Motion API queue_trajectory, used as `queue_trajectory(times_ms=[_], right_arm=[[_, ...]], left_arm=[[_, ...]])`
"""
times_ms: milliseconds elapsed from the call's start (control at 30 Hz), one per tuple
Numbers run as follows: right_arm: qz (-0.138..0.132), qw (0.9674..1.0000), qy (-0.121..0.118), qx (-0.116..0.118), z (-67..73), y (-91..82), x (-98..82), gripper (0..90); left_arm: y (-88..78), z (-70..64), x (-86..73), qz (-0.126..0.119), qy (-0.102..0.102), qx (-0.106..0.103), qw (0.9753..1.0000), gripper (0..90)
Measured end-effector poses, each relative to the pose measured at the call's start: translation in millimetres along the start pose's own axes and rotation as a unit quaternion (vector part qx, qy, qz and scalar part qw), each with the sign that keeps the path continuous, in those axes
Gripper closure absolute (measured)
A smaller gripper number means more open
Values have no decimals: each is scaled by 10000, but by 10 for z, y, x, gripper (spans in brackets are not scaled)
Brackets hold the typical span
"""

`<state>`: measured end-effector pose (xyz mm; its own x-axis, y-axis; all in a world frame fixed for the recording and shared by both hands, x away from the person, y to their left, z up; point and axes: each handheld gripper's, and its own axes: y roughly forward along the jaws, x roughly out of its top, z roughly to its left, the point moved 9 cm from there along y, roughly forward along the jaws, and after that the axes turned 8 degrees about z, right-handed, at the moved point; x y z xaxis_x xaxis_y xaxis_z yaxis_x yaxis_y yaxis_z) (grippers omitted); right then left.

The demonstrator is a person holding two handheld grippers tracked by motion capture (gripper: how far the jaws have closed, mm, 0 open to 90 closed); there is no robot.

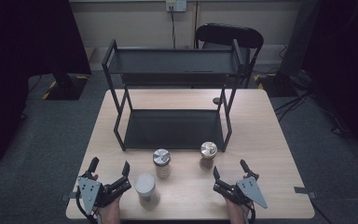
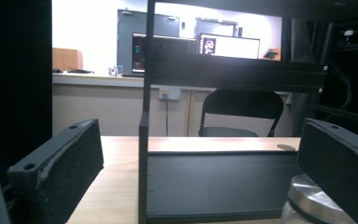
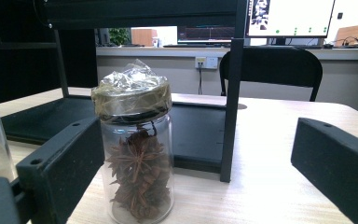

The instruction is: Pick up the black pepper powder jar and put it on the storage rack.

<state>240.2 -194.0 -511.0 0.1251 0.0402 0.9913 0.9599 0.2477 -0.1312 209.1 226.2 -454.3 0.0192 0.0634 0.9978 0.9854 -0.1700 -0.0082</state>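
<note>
Three glass jars stand on the wooden table (image 1: 261, 140) in front of a black two-tier rack (image 1: 172, 88). The jar of star anise (image 1: 208, 155) (image 3: 137, 158) has a foil-wrapped lid and stands at the right. A silver-lidded jar (image 1: 161, 163) is in the middle, and a pale-lidded jar (image 1: 146, 189) stands nearest the front edge. My left gripper (image 1: 109, 167) rests open at the front left, left of the pale-lidded jar, whose lid edge (image 2: 314, 200) shows by its right jaw. My right gripper (image 1: 230, 171) is open at the front right, just behind the star anise jar.
The rack's lower shelf (image 1: 172, 128) and upper shelf (image 1: 172, 60) hold nothing. A black chair (image 1: 228, 37) stands behind the table. A small dark disc (image 1: 216, 100) lies on the table behind the rack. Desks with monitors (image 2: 200, 46) stand further off.
</note>
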Motion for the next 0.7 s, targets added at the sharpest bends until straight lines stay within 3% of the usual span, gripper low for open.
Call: queue_trajectory(times_ms=[167,367,700], right_arm=[[5,10000,3,-6,1,1,1,18],[2,10000,-2,-1,1,-1,0,18],[7,10000,-6,11,-1,0,1,22]], left_arm=[[-102,-41,78,-112,-87,-65,9999,0],[-186,-22,131,5,-354,-203,9992,0],[-250,-111,103,31,-130,-474,9988,0]])
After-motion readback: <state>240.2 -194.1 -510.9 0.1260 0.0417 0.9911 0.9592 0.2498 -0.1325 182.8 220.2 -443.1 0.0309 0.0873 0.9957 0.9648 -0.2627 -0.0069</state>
